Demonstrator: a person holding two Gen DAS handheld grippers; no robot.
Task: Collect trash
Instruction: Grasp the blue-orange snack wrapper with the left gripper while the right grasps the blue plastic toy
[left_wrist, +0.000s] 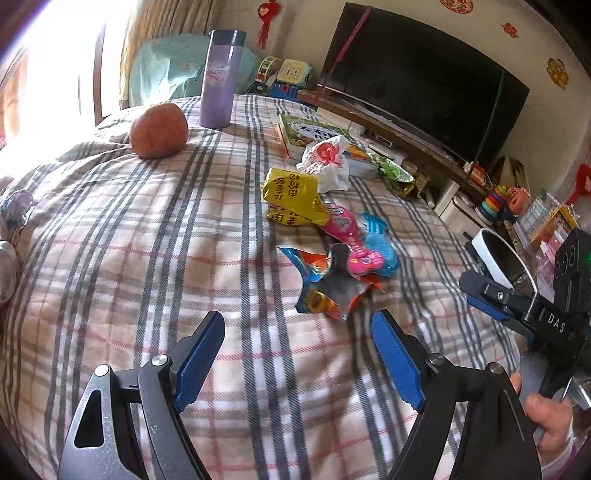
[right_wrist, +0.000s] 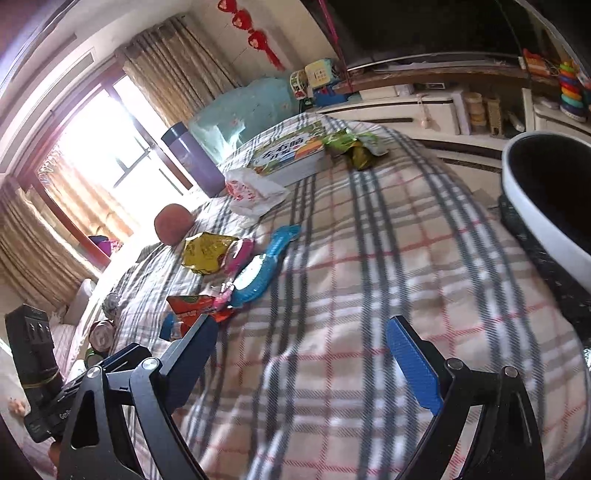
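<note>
Both grippers hover over the checked bed, fingers spread and empty.
Wrappers lie mid-bed ahead of the left gripper; bare blanket lies before the right gripper, bin at the bed's edge.

We see a bright window with tan curtains at upper left, a dark TV on a low cabinet, and cream walls.

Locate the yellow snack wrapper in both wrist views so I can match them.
Left wrist: yellow snack wrapper lies centre frame, just above the pink toy.
Right wrist: yellow snack wrapper lies left of centre, below the orange fruit.
Shared landmark: purple tumbler on the plaid blanket.
</note>
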